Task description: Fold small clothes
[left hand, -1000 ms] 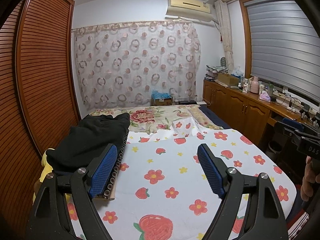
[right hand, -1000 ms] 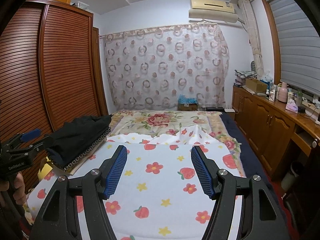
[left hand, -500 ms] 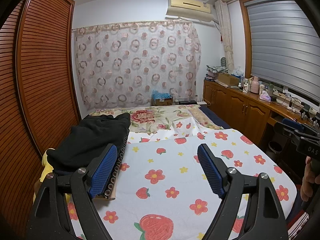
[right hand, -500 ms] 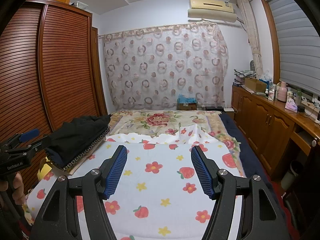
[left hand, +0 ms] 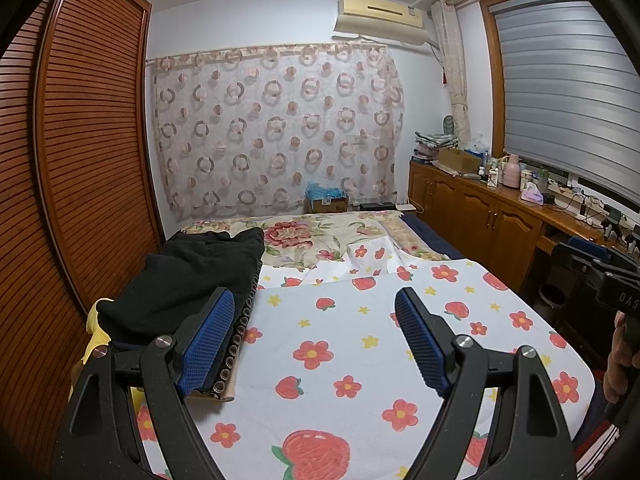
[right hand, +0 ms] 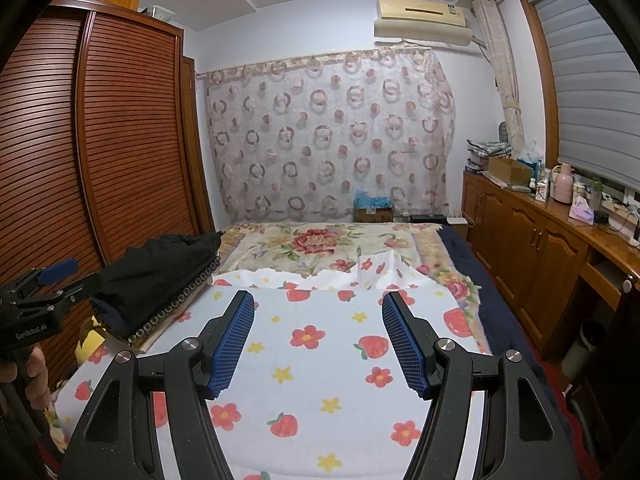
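Louvered brown wooden wardrobe doors (left hand: 80,168) fill the left side of both views, and right beside them, along the left edge of the bed, lies the dark black folded garment pile (left hand: 188,276), its long axis running away from the cameras toward the far wall, resting on a strip of beaded mat (left hand: 236,340) with a bit of yellow cloth (left hand: 98,320) showing under its near end. The left gripper (left hand: 316,300) hovers above the bed with its blue ribbed pads (left hand: 206,336) spread wide and nothing between them; its left pad overlaps the near end of the black pile in the view, though whether they touch cannot be told. Next comes the white sheet printed with red strawberries and flowers (left hand: 360,344), spread flat across the near half of the bed, and beyond it a cream blanket with large pink blossoms (left hand: 312,236). The right gripper (right hand: 318,306) also hangs over the strawberry sheet, jaws parted and empty, well apart from the black pile (right hand: 160,276), which sits off to its left. A sheer curtain with ringed circles (right hand: 328,140) covers the far wall below a cream air conditioner (right hand: 420,16). Wooden cabinets (right hand: 532,248) cluttered with bottles line the right wall under a grey blind (right hand: 592,92).
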